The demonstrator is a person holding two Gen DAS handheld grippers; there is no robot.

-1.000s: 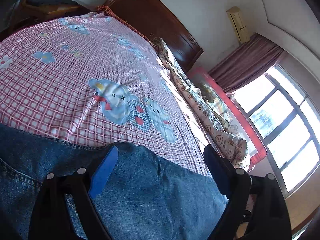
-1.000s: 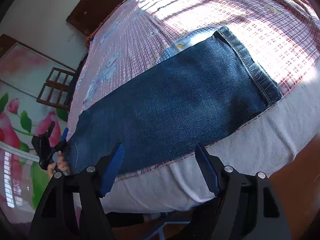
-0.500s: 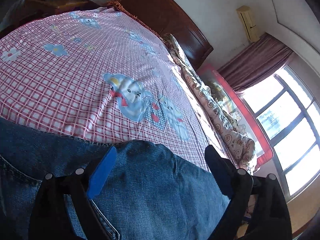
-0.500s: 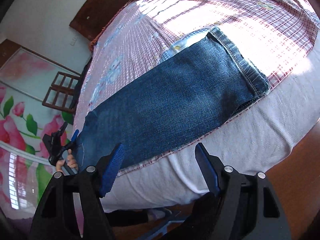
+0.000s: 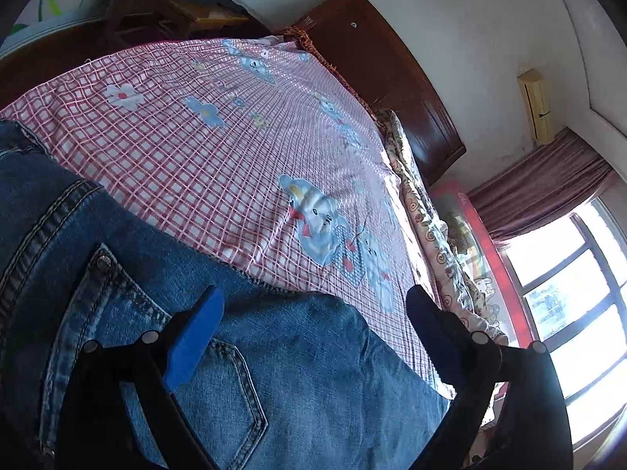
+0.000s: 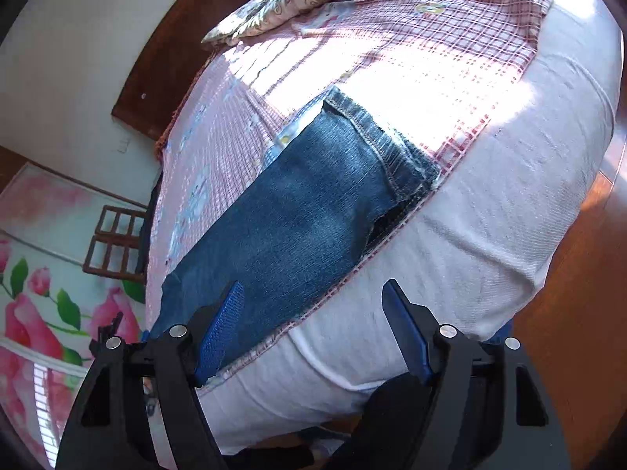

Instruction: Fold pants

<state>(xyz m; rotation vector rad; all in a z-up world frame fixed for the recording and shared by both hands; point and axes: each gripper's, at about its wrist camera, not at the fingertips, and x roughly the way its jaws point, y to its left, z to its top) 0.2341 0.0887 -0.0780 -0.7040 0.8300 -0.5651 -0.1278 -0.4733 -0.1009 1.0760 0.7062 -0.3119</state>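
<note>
Hovering with nothing gripped: the left gripper [image 5: 313, 313] is spreading its jaws wider above the back pocket [image 5: 188, 372], and the right gripper [image 6: 313, 325] hangs agape over the bed [image 6: 450, 254] edge. The jeans [image 6: 298, 219] lie flat lengthwise along that edge, legs stacked. Looks like between folds to me; next each needs a hem or waistband pinch.

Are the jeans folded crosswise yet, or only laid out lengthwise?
Laid out lengthwise: the jeans run as one long strip along the bed edge, hem at the far end, back pocket at the near end.
</note>
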